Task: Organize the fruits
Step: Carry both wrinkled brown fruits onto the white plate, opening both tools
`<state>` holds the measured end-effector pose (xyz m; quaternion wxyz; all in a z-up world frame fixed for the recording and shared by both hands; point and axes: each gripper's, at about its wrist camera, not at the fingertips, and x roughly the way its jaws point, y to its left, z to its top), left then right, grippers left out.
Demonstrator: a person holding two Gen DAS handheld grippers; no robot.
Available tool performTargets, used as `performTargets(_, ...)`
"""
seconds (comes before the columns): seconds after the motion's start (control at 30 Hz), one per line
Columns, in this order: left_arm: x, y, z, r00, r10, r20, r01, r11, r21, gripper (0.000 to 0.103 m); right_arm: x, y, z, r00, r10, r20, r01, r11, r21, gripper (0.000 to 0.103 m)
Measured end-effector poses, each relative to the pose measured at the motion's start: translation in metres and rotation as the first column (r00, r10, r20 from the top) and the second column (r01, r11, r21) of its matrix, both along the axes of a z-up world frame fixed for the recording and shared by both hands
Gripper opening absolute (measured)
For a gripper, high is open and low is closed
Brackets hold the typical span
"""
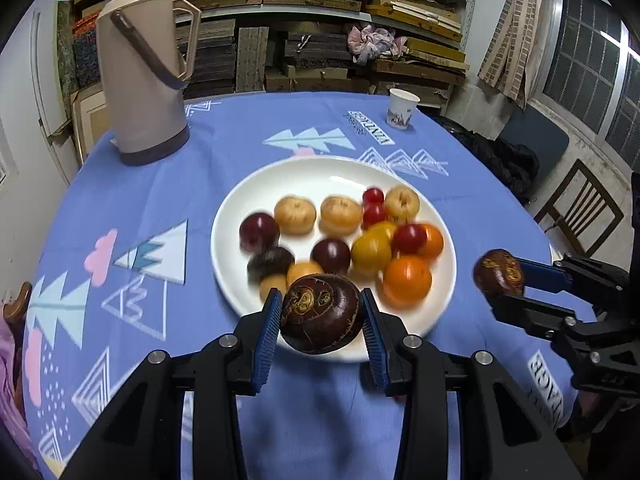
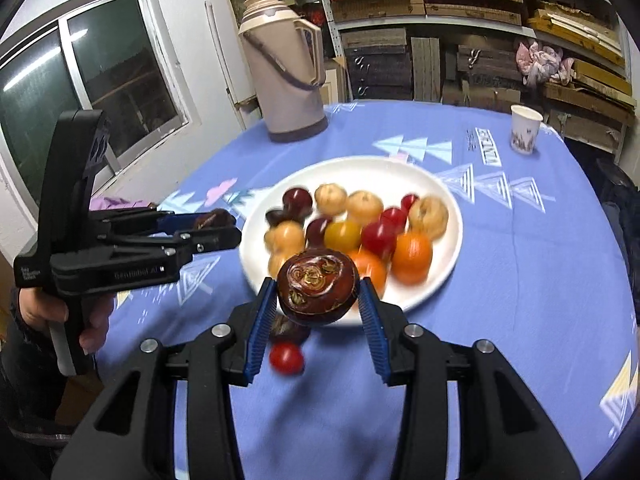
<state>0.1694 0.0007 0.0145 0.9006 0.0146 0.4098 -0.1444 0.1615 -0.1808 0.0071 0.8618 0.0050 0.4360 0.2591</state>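
Left wrist view: the left tool (image 1: 321, 314) pinches a dark brown fruit (image 1: 321, 312) at lower centre, over the near rim of the white plate (image 1: 240, 200) of mixed fruits on the blue-clothed bench (image 1: 160, 184). Right wrist view: the right tool (image 2: 316, 300) pinches a second brown fruit (image 2: 318, 287) likewise; a red cherry tomato (image 2: 285, 357) lies below on the cloth.
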Motion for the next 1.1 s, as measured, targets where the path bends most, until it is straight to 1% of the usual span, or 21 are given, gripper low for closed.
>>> performTargets(0.07,0.015,-0.003,-0.001,1.000,0.000,-0.010,0.000,1.000,-0.005,0.040,0.018,0.004,-0.001,1.000,-0.011,0.007,0.011,1.000,-0.005,0.041)
performTargets(0.17,0.038,-0.007,-0.006,1.000,0.010,-0.026,-0.010,1.000,0.008,0.040,0.039,0.010,-0.005,1.000,-0.013,0.010,0.013,1.000,-0.011,0.041)
performTargets(0.23,0.054,-0.010,-0.010,0.999,0.016,-0.039,-0.016,1.000,0.006,0.040,0.055,0.014,-0.011,1.000,-0.015,-0.002,0.015,1.000,-0.013,0.042)
performTargets(0.33,0.073,-0.013,-0.015,0.998,0.025,-0.060,-0.025,1.000,-0.001,0.040,0.080,0.020,-0.027,0.999,-0.028,-0.027,0.027,0.999,-0.026,0.042)
performTargets(0.43,0.092,-0.016,-0.023,0.996,0.030,-0.084,-0.030,1.000,0.003,0.040,0.096,0.022,-0.041,0.998,-0.038,-0.050,0.037,0.999,-0.027,0.042)
performTargets(0.53,0.108,-0.014,-0.030,0.992,0.053,-0.112,-0.055,0.998,-0.016,0.040,0.112,0.022,-0.056,0.995,-0.057,-0.080,0.055,0.998,-0.031,0.042)
performTargets(0.6,0.119,-0.011,-0.035,0.988,0.083,-0.127,-0.087,0.996,-0.022,0.041,0.122,0.020,-0.066,0.991,-0.079,-0.106,0.079,0.997,-0.010,0.042)
performTargets(0.63,0.121,-0.010,-0.035,0.988,0.095,-0.125,-0.098,0.995,-0.018,0.045,0.123,0.018,-0.067,0.989,-0.089,-0.114,0.089,0.996,-0.003,0.046)
performTargets(0.67,0.121,-0.009,-0.034,0.986,0.112,-0.122,-0.115,0.993,-0.014,0.060,0.124,0.016,-0.069,0.986,-0.104,-0.129,0.105,0.995,-0.001,0.055)
performTargets(0.7,0.119,-0.007,-0.031,0.985,0.139,-0.103,-0.140,0.990,-0.005,0.076,0.121,0.013,-0.067,0.986,-0.109,-0.126,0.111,0.994,0.010,0.058)
performTargets(0.73,0.115,-0.006,-0.028,0.984,0.156,-0.087,-0.156,0.988,0.009,0.082,0.117,0.011,-0.064,0.988,-0.106,-0.109,0.109,0.994,0.023,0.059)
performTargets(0.77,0.111,-0.006,-0.025,0.986,0.156,-0.064,-0.155,0.988,0.021,0.086,0.112,0.009,-0.059,0.992,-0.100,-0.082,0.102,0.995,0.022,0.061)
performTargets(0.83,0.103,-0.008,-0.021,0.990,0.130,-0.048,-0.128,0.991,0.040,0.086,0.102,0.007,-0.052,0.993,-0.104,-0.053,0.104,0.995,0.008,0.061)
performTargets(0.9,0.097,-0.008,-0.019,0.992,0.118,-0.052,-0.116,0.992,0.043,0.086,0.090,0.000,-0.045,0.994,-0.101,-0.043,0.102,0.994,0.037,0.061)
performTargets(1.03,0.077,-0.008,-0.016,0.994,0.100,-0.045,-0.099,0.995,0.032,0.086,0.066,-0.004,-0.032,0.997,-0.079,-0.023,0.079,0.996,0.035,0.061)
performTargets(1.1,0.068,-0.009,-0.015,0.995,0.090,-0.046,-0.089,0.996,0.028,0.086,0.054,-0.005,-0.028,0.998,-0.060,-0.028,0.060,0.998,0.029,0.061)
